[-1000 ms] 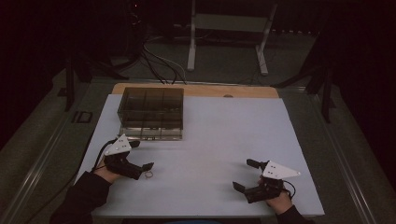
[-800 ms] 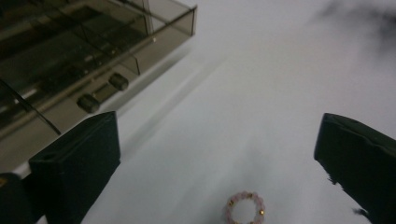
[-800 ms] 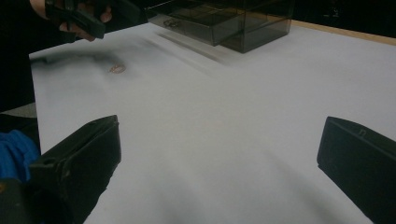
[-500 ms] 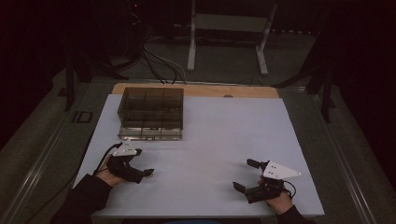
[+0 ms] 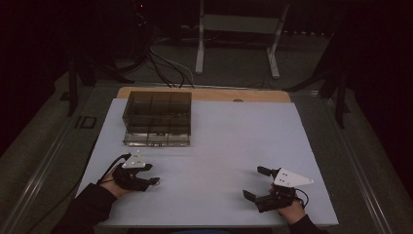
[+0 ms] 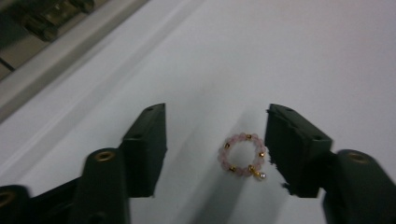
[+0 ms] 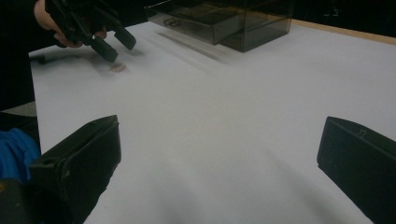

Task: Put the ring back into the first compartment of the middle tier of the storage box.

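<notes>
Left tool (image 6: 215,149) has lowered; bead ring (image 6: 242,155) lies between its parted jaws

White table (image 5: 219,146) — box (image 5: 158,118), bracelet (image 6: 242,155).

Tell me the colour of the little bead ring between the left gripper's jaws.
Pale pink beads with small gold ones, on the bead ring; the left gripper view shows it best.

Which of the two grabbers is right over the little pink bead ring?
The left gripper: the bead ring lies between its open jaws. The right gripper sits far off, over bare table.
</notes>
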Motion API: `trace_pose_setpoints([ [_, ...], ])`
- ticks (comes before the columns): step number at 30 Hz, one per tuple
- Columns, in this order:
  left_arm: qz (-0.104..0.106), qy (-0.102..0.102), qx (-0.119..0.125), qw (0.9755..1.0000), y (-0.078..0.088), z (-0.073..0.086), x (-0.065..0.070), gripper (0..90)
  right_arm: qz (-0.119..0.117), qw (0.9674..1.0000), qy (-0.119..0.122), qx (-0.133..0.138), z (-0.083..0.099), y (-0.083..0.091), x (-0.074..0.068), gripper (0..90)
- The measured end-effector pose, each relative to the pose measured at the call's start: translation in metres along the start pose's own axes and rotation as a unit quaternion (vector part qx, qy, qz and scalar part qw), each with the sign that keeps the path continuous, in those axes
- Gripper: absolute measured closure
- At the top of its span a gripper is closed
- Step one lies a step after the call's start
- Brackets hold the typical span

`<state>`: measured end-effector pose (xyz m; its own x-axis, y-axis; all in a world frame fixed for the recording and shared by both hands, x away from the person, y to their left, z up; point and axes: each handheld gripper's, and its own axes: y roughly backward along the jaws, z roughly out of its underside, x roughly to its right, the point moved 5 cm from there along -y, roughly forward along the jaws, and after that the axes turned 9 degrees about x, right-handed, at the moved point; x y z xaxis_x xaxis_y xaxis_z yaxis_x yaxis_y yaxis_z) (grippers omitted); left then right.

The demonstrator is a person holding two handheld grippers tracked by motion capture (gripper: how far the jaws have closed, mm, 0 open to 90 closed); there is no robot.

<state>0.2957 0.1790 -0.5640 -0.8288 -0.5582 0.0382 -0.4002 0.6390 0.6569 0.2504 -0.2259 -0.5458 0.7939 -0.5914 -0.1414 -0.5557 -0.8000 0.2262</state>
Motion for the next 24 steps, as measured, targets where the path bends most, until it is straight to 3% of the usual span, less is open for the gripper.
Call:
trace_pose_setpoints([
  [7,0.009,-0.013,-0.024,0.9996,-0.0075,0.0024,0.0042,63.5,0.001,1.0,-0.002,0.0,0.0001,0.0003,0.0002,0.0],
  [13,0.016,-0.021,-0.026,0.9993,-0.0089,0.0035,0.0052,77.2,0.003,1.0,-0.001,0.001,-0.0003,0.0006,0.0004,0.0],
  [18,0.03,-0.016,-0.03,0.999,-0.0092,0.0035,0.0072,87.2,0.006,1.0,-0.002,-0.001,0.0001,0.0005,0.0009,0.0],
  [24,0.031,-0.017,-0.03,0.9989,-0.0092,0.0037,0.0074,88.7,0.005,1.0,0.001,-0.002,0.0003,0.0004,0.0003,0.0],
])
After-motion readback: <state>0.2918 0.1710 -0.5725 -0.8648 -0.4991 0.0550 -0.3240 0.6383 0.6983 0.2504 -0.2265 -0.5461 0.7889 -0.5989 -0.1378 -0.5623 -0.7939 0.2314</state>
